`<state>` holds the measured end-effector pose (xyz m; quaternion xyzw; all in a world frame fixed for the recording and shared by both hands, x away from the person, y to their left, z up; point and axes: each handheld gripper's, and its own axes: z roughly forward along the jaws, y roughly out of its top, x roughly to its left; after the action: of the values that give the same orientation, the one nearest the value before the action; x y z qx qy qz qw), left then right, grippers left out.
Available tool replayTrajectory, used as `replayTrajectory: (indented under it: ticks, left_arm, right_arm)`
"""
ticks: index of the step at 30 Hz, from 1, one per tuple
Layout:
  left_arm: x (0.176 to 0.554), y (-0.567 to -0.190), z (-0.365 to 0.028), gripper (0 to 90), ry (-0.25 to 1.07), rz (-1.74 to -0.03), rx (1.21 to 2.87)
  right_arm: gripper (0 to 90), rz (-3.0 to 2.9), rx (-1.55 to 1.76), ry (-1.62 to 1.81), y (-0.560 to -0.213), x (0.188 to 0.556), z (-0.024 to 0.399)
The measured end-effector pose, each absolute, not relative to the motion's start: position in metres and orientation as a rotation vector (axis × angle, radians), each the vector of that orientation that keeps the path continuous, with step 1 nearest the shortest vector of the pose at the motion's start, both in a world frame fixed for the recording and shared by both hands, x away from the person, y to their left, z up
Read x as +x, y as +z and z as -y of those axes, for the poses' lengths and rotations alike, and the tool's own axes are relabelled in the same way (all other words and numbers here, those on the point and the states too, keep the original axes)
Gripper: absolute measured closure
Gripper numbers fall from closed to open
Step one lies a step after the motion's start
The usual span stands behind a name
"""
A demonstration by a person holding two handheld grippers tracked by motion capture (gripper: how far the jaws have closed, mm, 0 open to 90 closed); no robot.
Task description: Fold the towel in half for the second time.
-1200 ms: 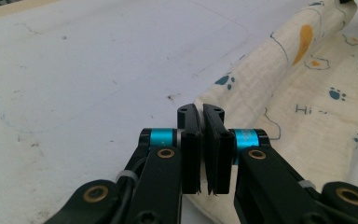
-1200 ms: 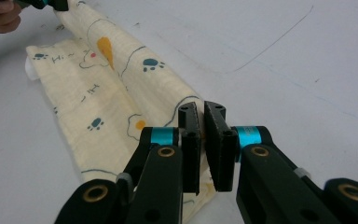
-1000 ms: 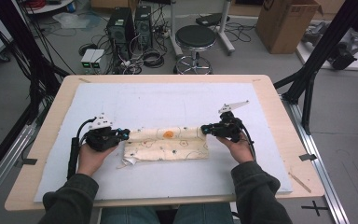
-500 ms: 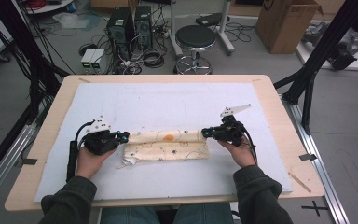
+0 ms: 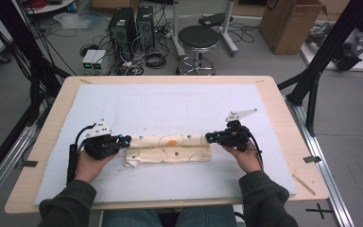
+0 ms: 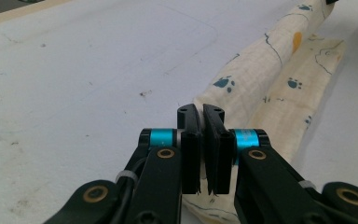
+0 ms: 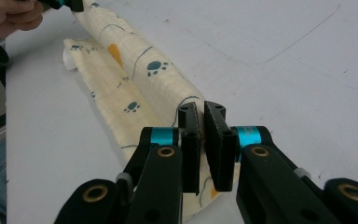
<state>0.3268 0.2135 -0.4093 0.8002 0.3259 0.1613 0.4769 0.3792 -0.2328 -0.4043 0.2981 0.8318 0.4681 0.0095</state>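
A cream cloth (image 5: 168, 149) printed with blue paw marks lies folded into a long narrow strip on the white mat (image 5: 170, 109). My left gripper (image 5: 125, 139) is at the strip's left end, and its jaws are shut on the cloth's upper fold (image 6: 256, 79). At the right end, my right gripper (image 5: 209, 137) is shut on the same raised fold (image 7: 135, 74). The fold stands up as a ridge between the two grippers, above a flat layer. A loose white corner (image 5: 130, 164) sticks out at the lower left.
The mat covers most of a wooden table (image 5: 283, 118). Beyond the far edge are a black stool (image 5: 197, 38), computer cases (image 5: 132, 23) with cables on the floor, and a cardboard box (image 5: 290, 23). Black frame poles (image 5: 319, 71) stand at both sides.
Both grippers have drawn slightly toward the person with the cloth's upper fold still held. The strip looks narrower than before.
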Motion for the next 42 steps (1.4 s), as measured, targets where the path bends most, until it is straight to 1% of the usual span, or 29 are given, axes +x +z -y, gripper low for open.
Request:
replayTrajectory:
  ticks: [11, 24, 29, 42]
  left_arm:
    - [0.322, -0.412, -0.213, 85.2, 0.386, -0.781, 1.981]
    - [0.311, -0.415, -0.204, 84.7, 0.426, -0.734, 2.071]
    - [0.308, -0.424, -0.206, 84.5, 0.404, -0.752, 2.078]
    - [0.300, -0.431, -0.209, 83.5, 0.375, -0.741, 2.094]
  right_arm:
    - [84.8, -2.624, 0.915, 1.448, -0.412, 0.371, 0.233]
    - [84.7, -2.634, 0.914, 1.430, -0.420, 0.363, 0.236]
    - [84.6, -2.654, 0.907, 1.412, -0.423, 0.359, 0.236]
    - [83.9, -2.695, 0.880, 1.363, -0.428, 0.347, 0.234]
